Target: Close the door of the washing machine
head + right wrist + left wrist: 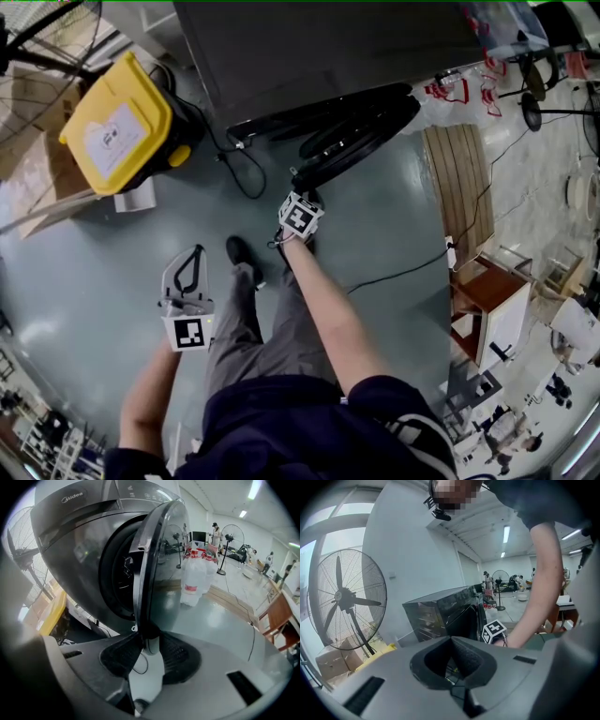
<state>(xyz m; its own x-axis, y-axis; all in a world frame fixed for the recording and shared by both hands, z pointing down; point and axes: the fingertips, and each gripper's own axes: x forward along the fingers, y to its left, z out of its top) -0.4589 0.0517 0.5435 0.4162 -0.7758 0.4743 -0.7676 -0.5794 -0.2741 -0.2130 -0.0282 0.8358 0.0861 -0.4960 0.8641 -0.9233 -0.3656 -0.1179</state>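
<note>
In the head view the left gripper (195, 255) hangs at 7 o'clock over the grey floor (84, 281), its fingers (464, 656) clenched together on nothing. Just above centre, the right gripper (147, 641) has its fingers (176, 656) grasping the lower rim of the washing machine door (157, 550), which stands swung out from the drum opening. The dark washing machine (328, 37) sits at 12 o'clock, a yellow-lidded bin (117, 122) at 10 o'clock, and water bottles (192, 581) stand beyond the door.

Workshop hall: painted floor (84, 281), pedestal fan (347, 597), strip light (506, 534), cardboard boxes (333, 660).
</note>
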